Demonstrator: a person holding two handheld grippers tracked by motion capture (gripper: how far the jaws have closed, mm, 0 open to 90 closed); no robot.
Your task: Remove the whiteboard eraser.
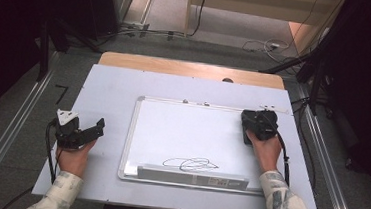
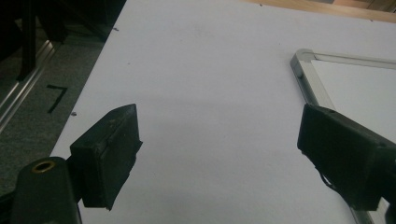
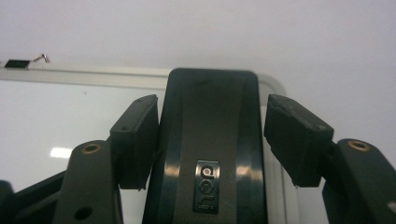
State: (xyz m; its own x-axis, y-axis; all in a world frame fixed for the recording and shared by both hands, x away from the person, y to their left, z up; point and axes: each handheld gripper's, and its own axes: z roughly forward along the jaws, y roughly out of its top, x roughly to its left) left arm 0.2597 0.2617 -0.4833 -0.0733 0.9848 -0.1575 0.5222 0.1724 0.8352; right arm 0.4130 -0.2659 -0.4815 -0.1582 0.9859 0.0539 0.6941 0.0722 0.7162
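Right gripper [image 3: 211, 135] is sitting over the black eraser [image 3: 210, 144] at the whiteboard's [image 1: 171, 133] top right corner, jaws straddling it: left pad touching, right pad just beside it. Left gripper [image 2: 219, 154] is resting wide open over the white table cover [image 2: 210, 70], holding nothing.

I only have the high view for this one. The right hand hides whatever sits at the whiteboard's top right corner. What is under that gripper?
Observer: A black eraser with a silver logo plate. It lies on the whiteboard between the jaws of the right gripper.
Operator: Are the jaws clamped on it?
Observer: Not quite. One pad meets its side, and a thin gap seems to remain at the other.
Operator: And the left gripper?
Observer: Its jaws stand wide apart with nothing between them, over bare table beside the whiteboard's frame.
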